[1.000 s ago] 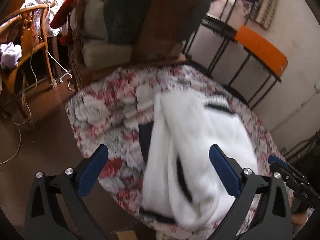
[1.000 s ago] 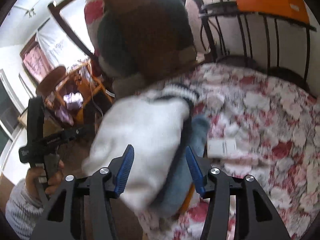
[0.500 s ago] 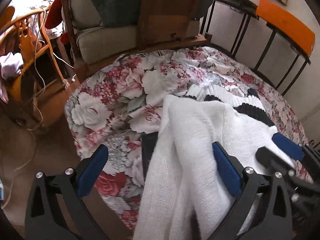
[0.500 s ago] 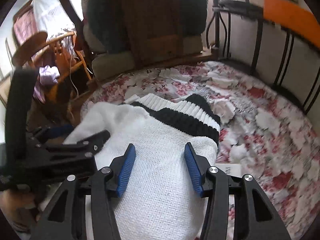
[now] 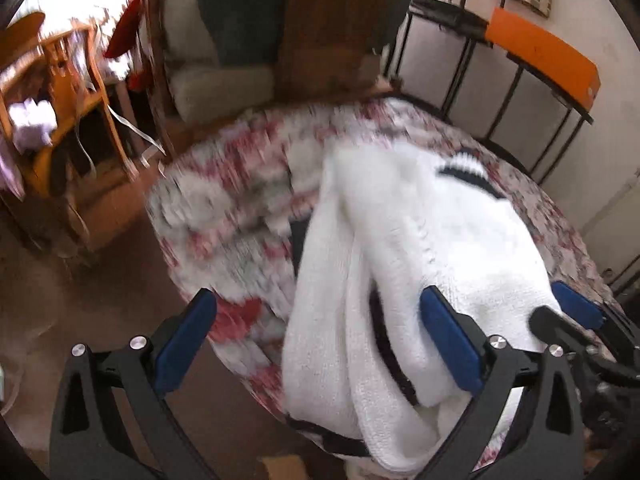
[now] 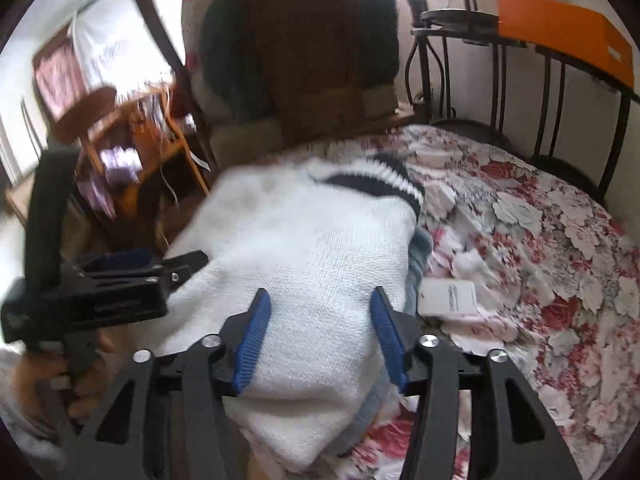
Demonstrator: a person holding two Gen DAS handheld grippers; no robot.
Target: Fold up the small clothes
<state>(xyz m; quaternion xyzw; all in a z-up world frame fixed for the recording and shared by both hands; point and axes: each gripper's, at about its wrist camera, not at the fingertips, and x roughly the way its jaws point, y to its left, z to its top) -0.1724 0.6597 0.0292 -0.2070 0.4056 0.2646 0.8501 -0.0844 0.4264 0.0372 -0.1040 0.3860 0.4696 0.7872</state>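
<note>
Jaws on the left gripper (image 5: 318,338) were spread wide, with the white knit sweater (image 5: 420,248) bunched up between them and draped over the right-hand pad (image 5: 450,340), not pinched by anything. Right gripper (image 6: 320,338) was the same deal, pads (image 6: 252,340) apart with the sweater's near fold sitting loose in the gap, fabric brushing both sides but not squeezed as far as I could tell (left view was pretty blurry). Sweater lay in a folded heap along the near-left edge of the floral tablecloth (image 6: 540,240), its lower end hanging off that rim toward the cameras. Black-and-white striped band (image 6: 380,182) was at the far end of the heap. Something bluish-grey (image 6: 420,252) poked out from under the sweater's right side, and a small white card (image 6: 448,298) sat on the cloth just beside it. Right of that the cloth was bare all the way to the black metal railing (image 6: 552,92). Behind the table a chair piled with dark cushions (image 6: 300,40) stood close, and a wooden chair (image 5: 68,92) was off to the left.
</note>
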